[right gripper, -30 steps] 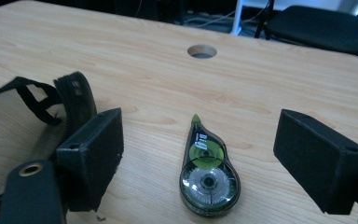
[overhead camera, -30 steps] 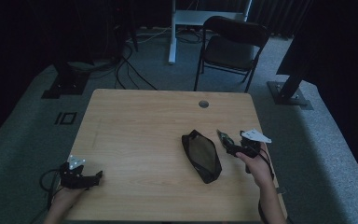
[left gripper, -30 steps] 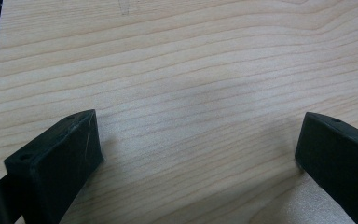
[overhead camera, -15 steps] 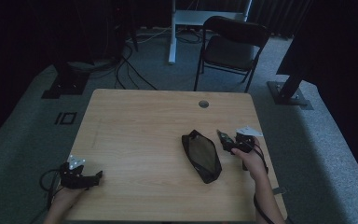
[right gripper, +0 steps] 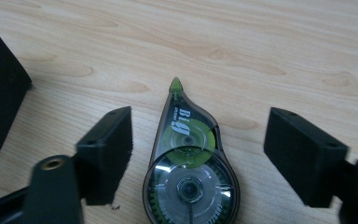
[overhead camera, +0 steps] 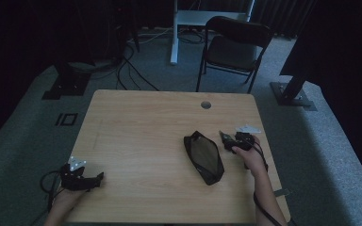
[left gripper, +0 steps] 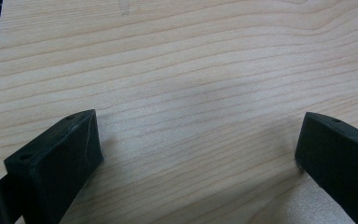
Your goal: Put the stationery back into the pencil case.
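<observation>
Lower and nearer the pouch [overhead camera: 203, 157] than before, the right gripper [right gripper: 198, 156] brackets the tape roller [right gripper: 189, 173], jaws closing but not touching: next, clamp it; the left gripper [left gripper: 198, 154] gapes idle.

Both grippers black: left gripper [overhead camera: 96, 177] has grey three-cornered top plate and looping black cable, right gripper [right gripper: 198, 154] blocky jaws with screw holes, brass rivet.

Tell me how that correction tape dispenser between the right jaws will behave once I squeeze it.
The correction tape dispenser looks like hard clear plastic, so probably stiff and light. Its rounded, teardrop sides may slip or pivot between the right gripper's flat pads, which have just been closing and stand apart from it. It lies flat on the table, so it is unlikely to roll.
</observation>
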A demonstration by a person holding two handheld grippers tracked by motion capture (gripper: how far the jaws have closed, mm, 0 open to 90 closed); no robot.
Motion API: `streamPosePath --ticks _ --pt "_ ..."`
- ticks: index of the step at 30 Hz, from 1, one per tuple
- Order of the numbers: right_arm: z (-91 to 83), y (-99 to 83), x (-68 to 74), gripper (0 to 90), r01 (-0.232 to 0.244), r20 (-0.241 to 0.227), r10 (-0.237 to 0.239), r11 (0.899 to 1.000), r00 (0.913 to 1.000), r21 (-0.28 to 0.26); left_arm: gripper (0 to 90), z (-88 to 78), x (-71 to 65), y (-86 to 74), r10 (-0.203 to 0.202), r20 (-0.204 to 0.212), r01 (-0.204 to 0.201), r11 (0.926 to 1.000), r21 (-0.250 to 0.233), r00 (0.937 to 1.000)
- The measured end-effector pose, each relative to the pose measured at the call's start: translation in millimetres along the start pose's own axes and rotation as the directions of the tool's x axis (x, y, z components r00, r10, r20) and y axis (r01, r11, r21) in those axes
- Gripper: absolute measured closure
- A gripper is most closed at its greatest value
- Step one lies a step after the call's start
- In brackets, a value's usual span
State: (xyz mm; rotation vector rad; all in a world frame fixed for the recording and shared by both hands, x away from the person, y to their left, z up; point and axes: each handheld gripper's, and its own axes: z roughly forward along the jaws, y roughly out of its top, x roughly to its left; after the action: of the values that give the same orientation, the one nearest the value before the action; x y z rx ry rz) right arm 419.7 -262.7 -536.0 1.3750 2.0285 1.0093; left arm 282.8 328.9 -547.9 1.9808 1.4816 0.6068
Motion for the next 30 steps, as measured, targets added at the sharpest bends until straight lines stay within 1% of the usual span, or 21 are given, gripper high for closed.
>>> streamPosePath --ticks 3,6,7,8,13,15,17,20,23,27,30 --pt "3.7 -0.3 -0.8 26.7 -0.007 0.01 0.007 1.0 0.9999 0.01 0.4 0.0 0.0 0.0 0.0 0.0 0.0 1.0 0.0 1.0" --pt "7.7 -1.4 -1.3 26.7 -0.014 0.011 0.014 0.999 0.9998 0.035 0.4 0.0 0.0 0.0 0.0 0.0 0.0 1.0 0.0 1.0" --pt "9.0 -1.9 -1.3 27.9 -0.008 0.011 0.008 0.999 0.9999 0.042 0.4 0.0 0.0 0.0 0.0 0.0 0.0 1.0 0.0 1.0" --pt "10.2 -2.3 -1.2 31.0 -0.006 0.01 0.006 0.999 0.9999 0.052 0.4 0.0 0.0 0.0 0.0 0.0 0.0 1.0 0.0 1.0" --pt "14.6 -3.3 0.0 32.9 0.015 0.009 -0.016 0.997 0.9998 0.081 0.4 0.0 0.0 0.0 0.0 0.0 0.0 1.0 0.0 1.0" --pt "15.5 -3.2 0.2 32.9 0.008 0.011 -0.009 0.997 0.9999 0.079 0.4 0.0 0.0 0.0 0.0 0.0 0.0 1.0 0.0 1.0" --pt "15.8 -2.9 0.1 33.1 0.014 0.012 -0.015 0.997 0.9998 0.079 0.4 0.0 0.0 0.0 0.0 0.0 0.0 1.0 0.0 1.0" --pt "15.7 -3.4 -0.1 35.4 -0.004 0.009 0.004 0.997 0.9999 0.078 0.4 0.0 0.0 0.0 0.0 0.0 0.0 1.0 0.0 1.0" --pt "14.9 -4.4 -0.4 43.5 -0.016 0.022 0.014 0.998 0.9997 0.066 0.4 0.0 0.0 0.0 0.0 0.0 0.0 1.0 0.0 1.0" --pt "14.3 -5.1 2.9 46.3 -0.015 0.029 0.013 0.998 0.9995 0.059 0.4 0.0 0.0 0.0 0.0 0.0 0.0 1.0 0.0 1.0" --pt "14.2 -3.3 6.0 48.0 -0.002 0.034 0.0 0.998 0.9994 0.062 0.4 0.0 0.0 0.0 0.0 0.0 0.0 1.0 0.0 1.0"
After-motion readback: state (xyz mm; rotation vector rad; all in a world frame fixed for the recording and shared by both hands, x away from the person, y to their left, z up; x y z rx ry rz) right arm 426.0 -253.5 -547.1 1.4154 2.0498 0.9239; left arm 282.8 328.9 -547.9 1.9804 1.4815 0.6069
